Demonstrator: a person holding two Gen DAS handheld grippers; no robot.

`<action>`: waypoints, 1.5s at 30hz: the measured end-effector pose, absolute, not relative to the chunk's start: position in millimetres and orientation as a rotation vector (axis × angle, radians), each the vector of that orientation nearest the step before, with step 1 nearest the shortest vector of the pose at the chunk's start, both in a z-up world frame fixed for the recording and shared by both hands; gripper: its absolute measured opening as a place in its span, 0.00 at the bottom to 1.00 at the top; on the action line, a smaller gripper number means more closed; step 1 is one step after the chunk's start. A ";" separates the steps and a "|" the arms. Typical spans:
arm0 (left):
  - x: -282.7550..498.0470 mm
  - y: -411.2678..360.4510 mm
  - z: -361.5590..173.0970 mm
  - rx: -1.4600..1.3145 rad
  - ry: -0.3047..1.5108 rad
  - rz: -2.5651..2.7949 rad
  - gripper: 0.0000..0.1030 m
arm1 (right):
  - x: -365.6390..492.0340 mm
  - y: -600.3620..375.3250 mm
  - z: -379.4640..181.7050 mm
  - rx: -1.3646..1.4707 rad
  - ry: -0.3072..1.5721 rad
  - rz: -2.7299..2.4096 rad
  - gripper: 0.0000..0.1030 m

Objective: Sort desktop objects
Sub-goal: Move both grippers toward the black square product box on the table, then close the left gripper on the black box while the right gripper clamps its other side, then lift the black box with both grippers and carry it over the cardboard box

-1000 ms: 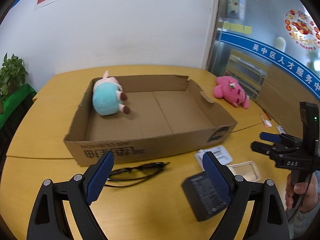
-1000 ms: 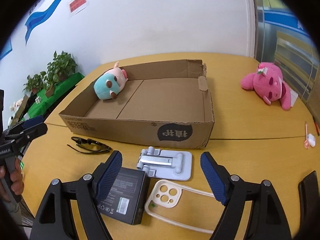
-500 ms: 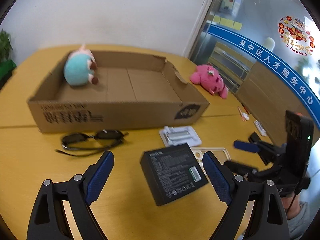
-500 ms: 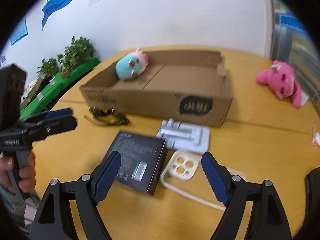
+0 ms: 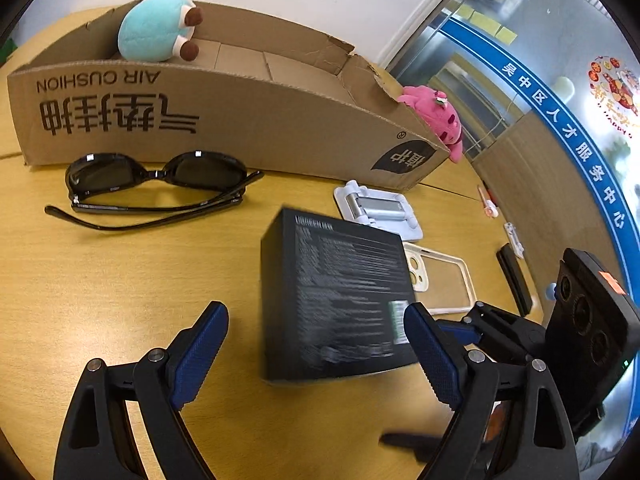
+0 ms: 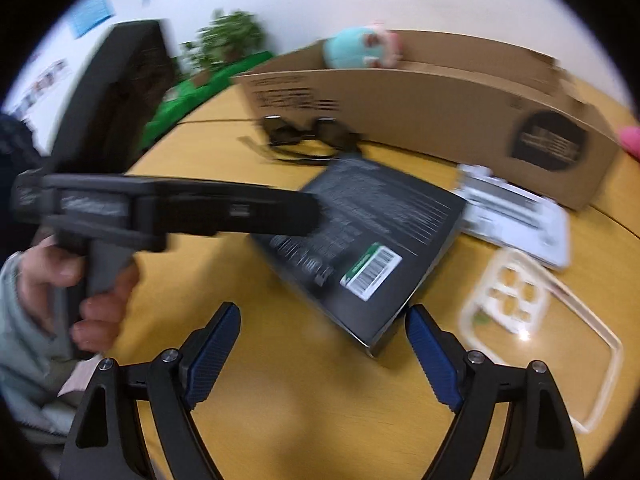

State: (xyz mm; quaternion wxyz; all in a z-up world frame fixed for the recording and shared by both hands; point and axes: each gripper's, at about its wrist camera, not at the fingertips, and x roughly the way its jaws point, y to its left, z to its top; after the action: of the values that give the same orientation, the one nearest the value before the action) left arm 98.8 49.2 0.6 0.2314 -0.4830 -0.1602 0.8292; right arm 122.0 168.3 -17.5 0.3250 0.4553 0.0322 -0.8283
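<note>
We have one toy (image 5: 156, 28) in the carton (image 5: 240, 120); glasses (image 5: 156, 184), black box (image 5: 340, 292) and the rest wait on the table (image 5: 100, 280), both claws (image 5: 316, 352) (image 6: 320, 352) apart and empty.

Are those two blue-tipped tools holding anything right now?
No. The left tool and right tool are both open and empty; the black box lies on the table, ungripped.

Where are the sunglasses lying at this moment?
In the left wrist view the sunglasses lie on the table, upper left, just before the cardboard box and left of the black box.
</note>
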 end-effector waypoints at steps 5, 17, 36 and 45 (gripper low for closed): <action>97.3 40.5 -4.4 -1.332 -0.444 2.277 0.89 | 122.0 168.2 -16.9 1.190 0.147 -2.228 0.83; 98.1 63.7 -16.0 -1.392 -0.370 2.106 0.80 | 113.6 170.4 -25.0 1.237 0.151 -2.225 0.86; 96.6 52.7 6.3 -1.309 -0.448 2.275 0.79 | 120.5 134.8 -19.4 1.111 0.354 -2.327 0.88; 88.0 30.5 80.2 -1.102 -0.413 2.394 0.79 | 106.5 120.8 49.3 0.918 0.394 -2.403 0.88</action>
State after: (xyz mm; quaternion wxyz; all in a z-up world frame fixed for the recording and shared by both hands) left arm 88.0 30.5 80.2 0.2346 -0.4015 -0.1506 0.8724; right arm 106.5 120.8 49.3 0.2663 0.3400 0.1460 -0.8900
